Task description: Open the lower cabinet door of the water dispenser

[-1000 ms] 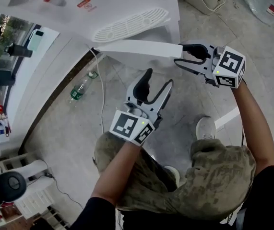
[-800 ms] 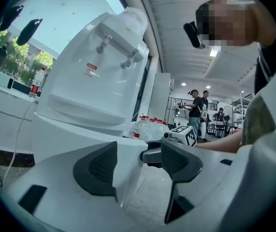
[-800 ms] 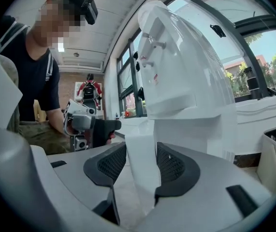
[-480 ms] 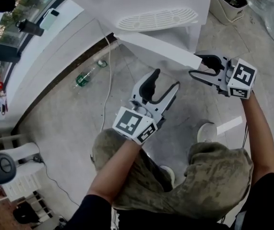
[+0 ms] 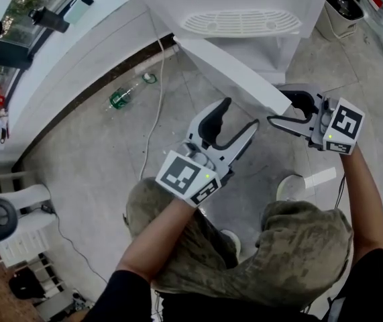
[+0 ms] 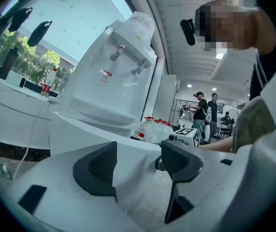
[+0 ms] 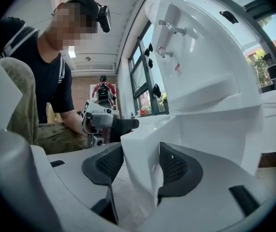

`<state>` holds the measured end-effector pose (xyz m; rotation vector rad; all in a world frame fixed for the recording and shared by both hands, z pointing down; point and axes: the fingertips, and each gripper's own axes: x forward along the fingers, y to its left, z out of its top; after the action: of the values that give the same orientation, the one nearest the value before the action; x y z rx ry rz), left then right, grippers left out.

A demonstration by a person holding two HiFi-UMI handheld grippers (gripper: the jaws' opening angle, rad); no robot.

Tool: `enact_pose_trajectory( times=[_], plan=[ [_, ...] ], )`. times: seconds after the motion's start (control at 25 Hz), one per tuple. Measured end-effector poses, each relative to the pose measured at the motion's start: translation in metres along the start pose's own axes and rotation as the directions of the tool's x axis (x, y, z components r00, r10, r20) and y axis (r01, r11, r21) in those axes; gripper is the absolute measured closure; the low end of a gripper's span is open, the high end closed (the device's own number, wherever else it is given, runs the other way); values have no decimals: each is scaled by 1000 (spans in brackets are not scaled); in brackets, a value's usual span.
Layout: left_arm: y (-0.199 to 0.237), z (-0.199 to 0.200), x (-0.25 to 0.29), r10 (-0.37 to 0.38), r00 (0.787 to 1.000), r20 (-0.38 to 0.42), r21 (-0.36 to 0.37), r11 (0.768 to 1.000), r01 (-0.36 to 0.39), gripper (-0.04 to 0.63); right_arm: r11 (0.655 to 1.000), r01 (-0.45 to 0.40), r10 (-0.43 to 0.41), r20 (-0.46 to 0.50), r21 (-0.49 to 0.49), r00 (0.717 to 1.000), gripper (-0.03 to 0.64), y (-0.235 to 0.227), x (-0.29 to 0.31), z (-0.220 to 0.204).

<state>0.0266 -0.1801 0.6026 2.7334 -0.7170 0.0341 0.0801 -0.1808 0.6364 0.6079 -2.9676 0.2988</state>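
Your right tool (image 5: pixel 280 111) is opening around the door (image 5: pixel 235 69) edge, so the door may swing shut; your left tool (image 5: pixel 239 113) gapes empty.

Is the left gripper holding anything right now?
No, the left gripper stands open, with nothing between its jaws.
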Motion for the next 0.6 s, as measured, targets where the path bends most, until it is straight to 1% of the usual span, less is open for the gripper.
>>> enact_pose_trajectory(
  times=[0.12,0.2,0.32,0.48,0.6],
  plan=[
    [3,-5,-1,6,1000,-13,-14,1000,-6,325,1000,-22,22,-26,2,999,397,6,5,-1],
    [6,-3,-3,9,1000,-2,-20,1000,-9,324,999,-44,44,-42,0,998,394,11,10,-1],
    [12,5,-10,30,999,37,-28,999,-29,324,995,-99,98,-51,0,994,391,21,20,-2],
    [16,7,-16,53,998,24,-19,998,-53,324,984,-180,180,-61,4,982,391,40,37,-2],
    [15,8,-21,55,998,22,-21,998,-55,324,974,-226,225,-68,-2,972,392,52,49,-3]
  ],
)
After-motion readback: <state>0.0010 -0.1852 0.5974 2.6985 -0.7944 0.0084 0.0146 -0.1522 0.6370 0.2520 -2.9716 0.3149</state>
